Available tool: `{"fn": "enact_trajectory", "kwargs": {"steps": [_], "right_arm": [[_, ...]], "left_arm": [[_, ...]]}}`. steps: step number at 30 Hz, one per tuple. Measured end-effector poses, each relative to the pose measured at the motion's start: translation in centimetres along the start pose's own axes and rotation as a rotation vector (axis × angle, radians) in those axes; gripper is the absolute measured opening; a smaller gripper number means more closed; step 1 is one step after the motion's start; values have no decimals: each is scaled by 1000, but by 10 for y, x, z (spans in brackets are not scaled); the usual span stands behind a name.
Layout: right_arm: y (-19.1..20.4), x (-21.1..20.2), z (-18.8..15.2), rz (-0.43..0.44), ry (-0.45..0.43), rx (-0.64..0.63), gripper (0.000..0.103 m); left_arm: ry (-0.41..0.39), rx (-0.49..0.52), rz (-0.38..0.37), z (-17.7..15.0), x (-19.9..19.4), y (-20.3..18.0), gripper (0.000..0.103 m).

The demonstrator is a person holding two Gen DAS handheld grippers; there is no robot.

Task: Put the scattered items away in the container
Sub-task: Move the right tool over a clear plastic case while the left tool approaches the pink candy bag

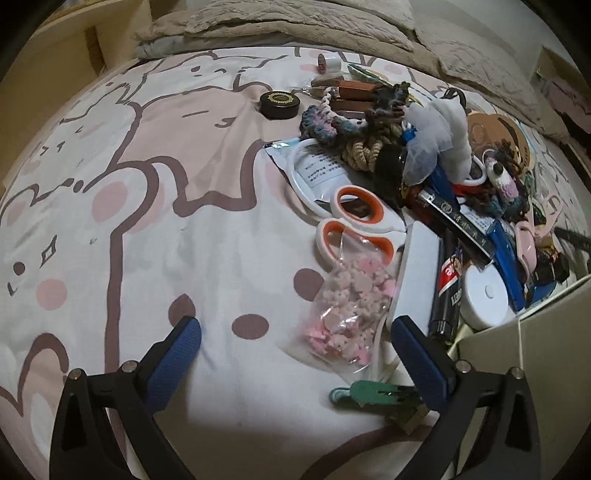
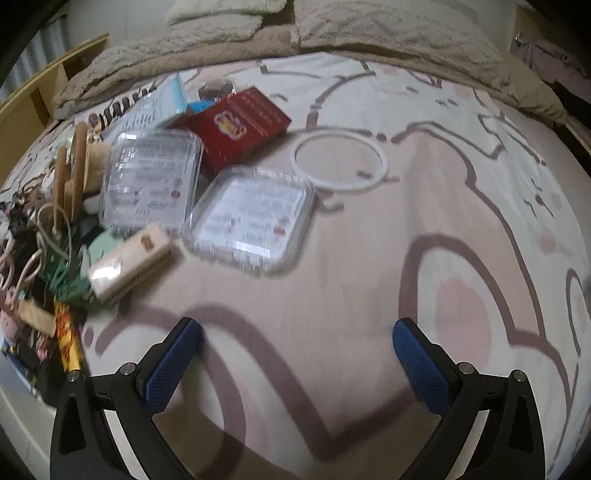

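In the left wrist view my left gripper (image 1: 295, 332) is open and empty above the bedsheet. A clear bag of pink charms (image 1: 351, 314) lies between its fingertips, nearer the right one. Orange-handled scissors (image 1: 354, 221), a white box (image 1: 417, 269) and a heap of small items (image 1: 443, 155) lie beyond. A cardboard container's edge (image 1: 546, 325) shows at the right. In the right wrist view my right gripper (image 2: 297, 332) is open and empty over bare sheet. Two clear plastic cases (image 2: 255, 218) (image 2: 151, 177), a red box (image 2: 240, 125) and a white ring (image 2: 340, 162) lie ahead.
A black round tin (image 1: 279, 104) and a tape roll (image 1: 328, 62) lie farther back. A green clip (image 1: 373, 393) lies by the left gripper's right finger. A cream box (image 2: 133, 262) and cluttered small items (image 2: 37, 258) sit left of the right gripper. Beige blankets (image 2: 332, 33) line the far edge.
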State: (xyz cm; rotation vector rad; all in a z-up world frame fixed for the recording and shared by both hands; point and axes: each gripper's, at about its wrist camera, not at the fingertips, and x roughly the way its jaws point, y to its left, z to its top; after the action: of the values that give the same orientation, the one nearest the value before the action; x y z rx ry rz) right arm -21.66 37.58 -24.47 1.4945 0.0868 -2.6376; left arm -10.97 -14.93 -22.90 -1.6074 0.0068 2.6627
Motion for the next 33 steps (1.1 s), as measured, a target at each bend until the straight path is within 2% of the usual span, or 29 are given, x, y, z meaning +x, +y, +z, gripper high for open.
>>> {"fn": "enact_trajectory", "kwargs": {"steps": [5, 12, 16, 20, 24, 26, 30, 33], "right_arm": [[1, 9, 9, 12, -12, -25, 103], [15, 21, 26, -2, -16, -58, 103], [16, 29, 36, 16, -26, -46, 103], [6, 29, 35, 40, -86, 21, 103], [7, 27, 32, -23, -116, 40, 103], [-2, 26, 30, -60, -129, 91, 103], [-21, 24, 29, -91, -144, 192, 103], [-22, 24, 28, -103, -147, 199, 103]], "left_arm": [[-27, 60, 25, -9, 2, 1, 103], [-21, 147, 106, -1, 16, -18, 103], [-15, 109, 115, 10, 22, -18, 103], [-26, 76, 137, 14, 25, -16, 103], [-49, 50, 168, 15, 23, -11, 103], [-55, 31, 183, 15, 23, -7, 103], [-62, -9, 204, 15, 22, 4, 103], [-74, -28, 229, 12, 20, 13, 103]]}}
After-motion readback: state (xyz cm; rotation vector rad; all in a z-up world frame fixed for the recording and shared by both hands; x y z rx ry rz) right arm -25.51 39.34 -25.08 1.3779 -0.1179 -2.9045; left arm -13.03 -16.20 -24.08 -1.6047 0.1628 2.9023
